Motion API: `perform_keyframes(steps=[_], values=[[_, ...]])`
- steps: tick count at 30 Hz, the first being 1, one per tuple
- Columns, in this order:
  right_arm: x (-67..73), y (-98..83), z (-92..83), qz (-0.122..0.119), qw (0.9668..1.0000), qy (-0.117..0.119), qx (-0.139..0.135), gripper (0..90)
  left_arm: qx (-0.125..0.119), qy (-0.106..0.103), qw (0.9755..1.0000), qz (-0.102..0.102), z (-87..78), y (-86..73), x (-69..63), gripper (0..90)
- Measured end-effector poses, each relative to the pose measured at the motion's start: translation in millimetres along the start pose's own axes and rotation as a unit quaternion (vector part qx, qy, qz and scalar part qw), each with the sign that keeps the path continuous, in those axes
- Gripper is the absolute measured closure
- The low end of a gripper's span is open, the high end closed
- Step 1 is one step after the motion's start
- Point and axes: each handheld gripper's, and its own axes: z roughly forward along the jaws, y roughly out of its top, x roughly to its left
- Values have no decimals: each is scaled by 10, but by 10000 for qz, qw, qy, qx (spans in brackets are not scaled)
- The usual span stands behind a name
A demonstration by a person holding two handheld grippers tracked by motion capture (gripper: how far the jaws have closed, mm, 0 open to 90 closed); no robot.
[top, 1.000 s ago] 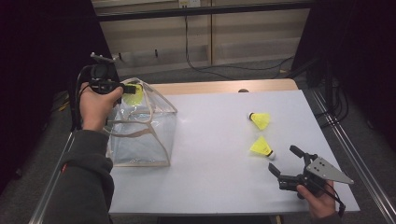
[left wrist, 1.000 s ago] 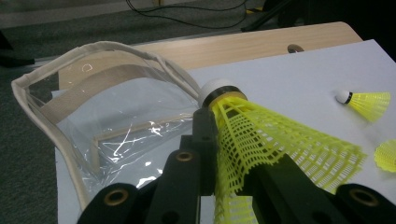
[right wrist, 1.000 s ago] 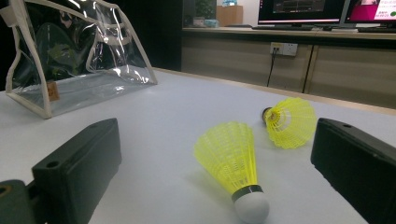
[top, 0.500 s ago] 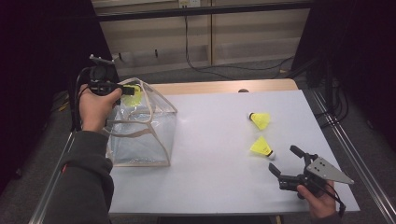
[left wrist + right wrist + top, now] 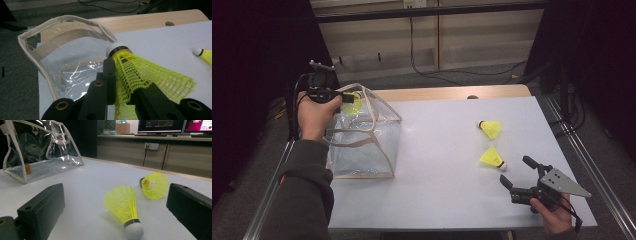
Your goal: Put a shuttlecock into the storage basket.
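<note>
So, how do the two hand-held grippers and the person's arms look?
Both are black. The left hand-held gripper has blocky jaws with round brass-coloured holes and a black cable looping beside it. The right hand-held gripper carries a grey three-cornered plate. The left arm wears a dark grey sleeve.

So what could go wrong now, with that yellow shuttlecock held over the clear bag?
The left gripper pinches the shuttlecock by its soft mesh skirt, so it could slip or get crushed. The clear bag has a floppy rim that sags, so a drop might catch the edge and bounce onto the table. The right gripper, jaws open, sits close to two more shuttlecocks and could knock them away.
</note>
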Motion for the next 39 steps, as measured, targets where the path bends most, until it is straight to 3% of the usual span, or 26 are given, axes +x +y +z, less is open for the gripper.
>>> perform_keyframes(steps=[1, 5, 17, 39], values=[[0, 0, 0, 2, 10000, -2, 4, 16, 44, 12, 10000, 64, 3, 2, 13, 837], [2, 1, 2, -10, 10000, 6, -2, 16, 26, 22, 10000, -33, 43, 6, 7, 836], [-2, 0, -4, 23, 10000, 5, 8, 16, 137, 48, 9999, -56, 152, 37, 29, 834], [-3, -2, -11, 40, 10000, 14, 8, 16, 94, 209, 9994, -270, 314, 74, 99, 826]])
